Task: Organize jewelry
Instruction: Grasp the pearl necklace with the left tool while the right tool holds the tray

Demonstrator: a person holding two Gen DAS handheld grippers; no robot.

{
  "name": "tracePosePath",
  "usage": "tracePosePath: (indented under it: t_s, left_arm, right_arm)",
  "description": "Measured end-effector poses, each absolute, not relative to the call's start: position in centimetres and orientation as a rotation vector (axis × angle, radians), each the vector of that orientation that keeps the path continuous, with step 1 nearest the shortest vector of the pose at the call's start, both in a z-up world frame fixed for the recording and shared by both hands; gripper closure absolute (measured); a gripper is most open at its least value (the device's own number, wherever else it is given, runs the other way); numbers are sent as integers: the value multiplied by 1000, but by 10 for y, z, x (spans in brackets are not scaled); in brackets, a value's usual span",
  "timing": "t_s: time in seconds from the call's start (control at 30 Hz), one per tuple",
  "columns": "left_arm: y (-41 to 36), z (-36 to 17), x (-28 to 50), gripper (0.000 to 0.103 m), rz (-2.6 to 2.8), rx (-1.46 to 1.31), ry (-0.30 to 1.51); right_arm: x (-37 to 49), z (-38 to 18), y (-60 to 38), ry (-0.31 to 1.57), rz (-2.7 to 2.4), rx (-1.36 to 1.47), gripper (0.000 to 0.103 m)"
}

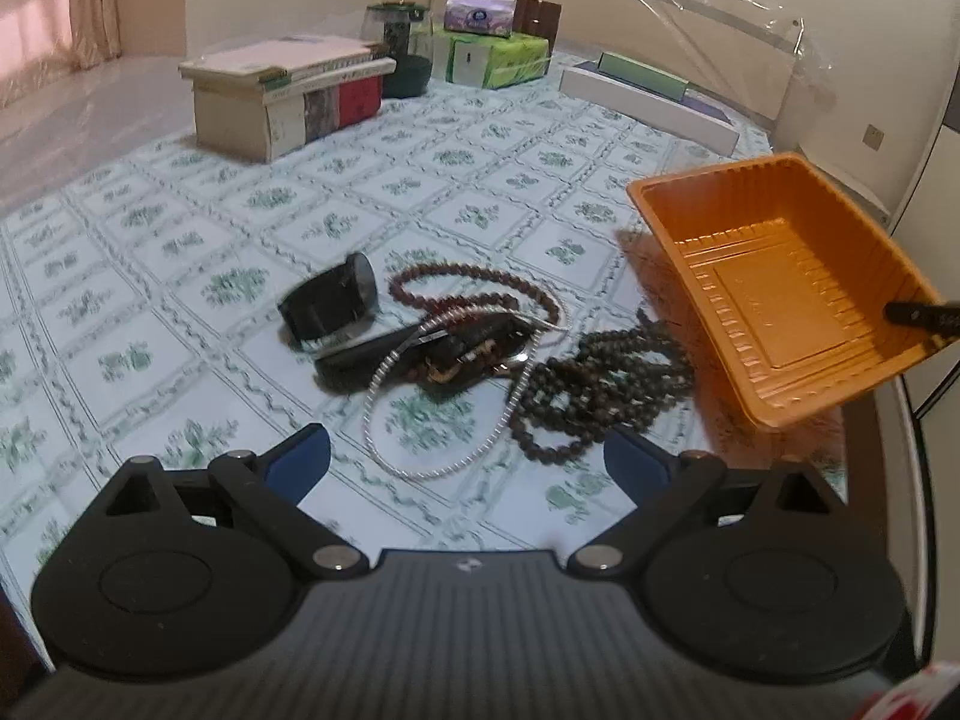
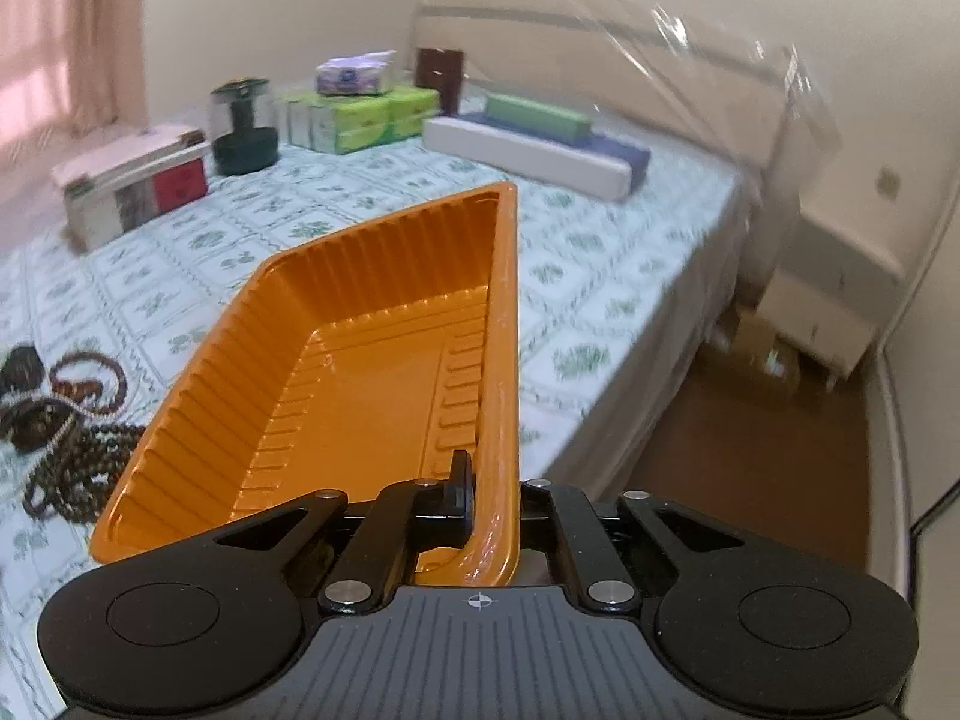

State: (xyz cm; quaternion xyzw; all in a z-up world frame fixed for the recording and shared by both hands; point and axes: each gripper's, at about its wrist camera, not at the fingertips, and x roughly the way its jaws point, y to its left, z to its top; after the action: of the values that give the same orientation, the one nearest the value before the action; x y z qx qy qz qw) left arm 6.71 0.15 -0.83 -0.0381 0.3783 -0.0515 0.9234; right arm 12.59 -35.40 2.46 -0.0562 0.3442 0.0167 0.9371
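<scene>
In the left wrist view, the left gripper (image 1: 465,459) is hovering with fingers released at the lower middle, facing the jewelry pile (image 1: 468,348) at centre: two bead strands, one silver chain, two dark bands.

In the right wrist view, the right gripper (image 2: 489,504) is gripping one orange tray (image 2: 336,360) by its rim, mid-frame. Judging by this, the tray is being brought over; next it needs setting down beside the pile.

Soft pinkish daylight from the curtained window (image 1: 36,30), motion-blurred right-wrist view, bowed fisheye edges, dark corners.
</scene>
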Motion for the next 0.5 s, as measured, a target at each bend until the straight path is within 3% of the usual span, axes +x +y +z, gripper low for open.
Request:
tracePosePath:
  t_s: [0.4, 0.5]
  left_arm:
    - [16, -28, 89, 16, -116, 71, 784]
    - [20, -36, 96, 24, -139, 99, 803]
  right_arm:
    - [111, 38, -315, 689, 29, -339, 99]
    - [106, 35, -305, 679, 14, -371, 99]
